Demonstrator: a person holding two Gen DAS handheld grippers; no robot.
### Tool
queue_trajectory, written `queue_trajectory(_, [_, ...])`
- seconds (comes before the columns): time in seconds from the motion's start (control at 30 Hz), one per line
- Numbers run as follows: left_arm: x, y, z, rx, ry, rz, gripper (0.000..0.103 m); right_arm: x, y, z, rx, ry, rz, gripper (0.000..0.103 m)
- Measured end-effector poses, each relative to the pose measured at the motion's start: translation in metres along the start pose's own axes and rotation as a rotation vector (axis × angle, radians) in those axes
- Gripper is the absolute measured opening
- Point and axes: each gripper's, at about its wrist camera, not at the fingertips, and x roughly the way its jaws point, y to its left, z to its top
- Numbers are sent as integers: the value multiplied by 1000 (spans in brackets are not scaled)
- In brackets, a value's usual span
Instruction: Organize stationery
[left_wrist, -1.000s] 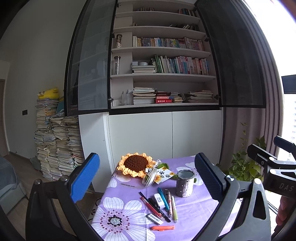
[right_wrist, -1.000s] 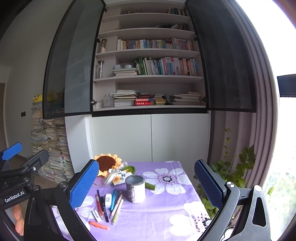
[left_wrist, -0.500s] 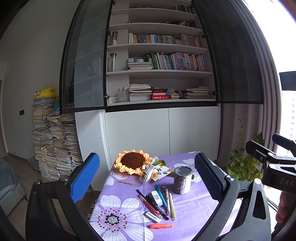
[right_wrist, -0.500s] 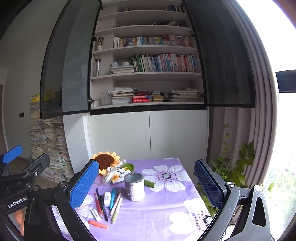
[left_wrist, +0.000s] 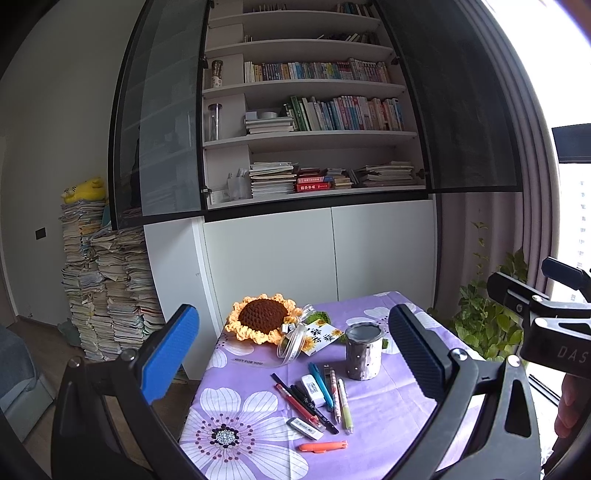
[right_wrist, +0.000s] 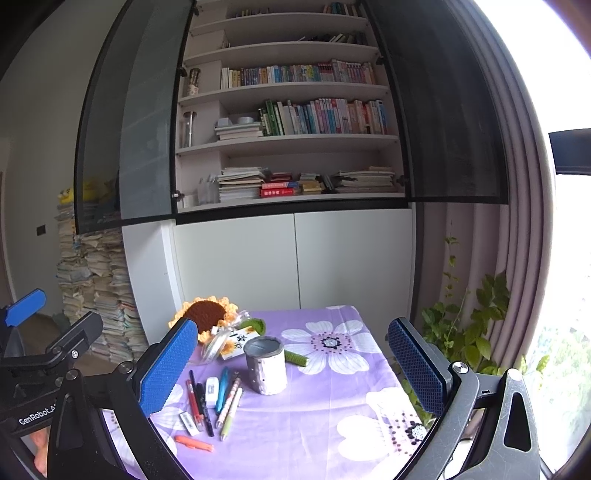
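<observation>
A grey perforated pen holder (left_wrist: 363, 350) (right_wrist: 266, 365) stands upright on a purple flowered tablecloth (left_wrist: 399, 413) (right_wrist: 325, 413). Left of it lie several pens (left_wrist: 325, 391) (right_wrist: 221, 398), a white correction tape (left_wrist: 312, 386) (right_wrist: 211, 389), a small white eraser (left_wrist: 304, 428) (right_wrist: 187, 422) and an orange pen (left_wrist: 323, 446) (right_wrist: 194, 443). My left gripper (left_wrist: 291, 354) is open and empty, above the table. My right gripper (right_wrist: 291, 365) is open and empty too, held high to the right of the left one (right_wrist: 44, 354).
A crochet sunflower (left_wrist: 264, 317) (right_wrist: 203, 314) and a clear jar lying with a card (left_wrist: 306, 338) (right_wrist: 229, 341) sit at the table's far side. Behind is a white cabinet with bookshelves (left_wrist: 314, 122). A paper stack (left_wrist: 107, 288) is left, a plant (right_wrist: 465, 325) right.
Both grippers have come lower and closer to the table; the stationery and holder now sit higher and larger in both views. Nothing on the table has moved.
</observation>
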Motion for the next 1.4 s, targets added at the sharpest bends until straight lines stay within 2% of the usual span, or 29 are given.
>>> queue_trajectory(0.47, [11,-5,-4,-1,36,-2,102,8,-4,-10,-1,15,3,103])
queue_trajectory(0.73, [38,3,-19,-16,99,23,102,38,-2,-25,-8,95,46,103])
queue_trajectory(0.9, [73,20,-42,-47,185,61,102,79,5,-49,-38,197,79,103])
queue_trajectory(1.1, [121,41,-70,-80,279,106,102,156,10,-80,-24,379,138,103])
queue_trajectory(1.4, [195,54,-101,-88,366,106,102,254,14,-105,-15,497,172,103])
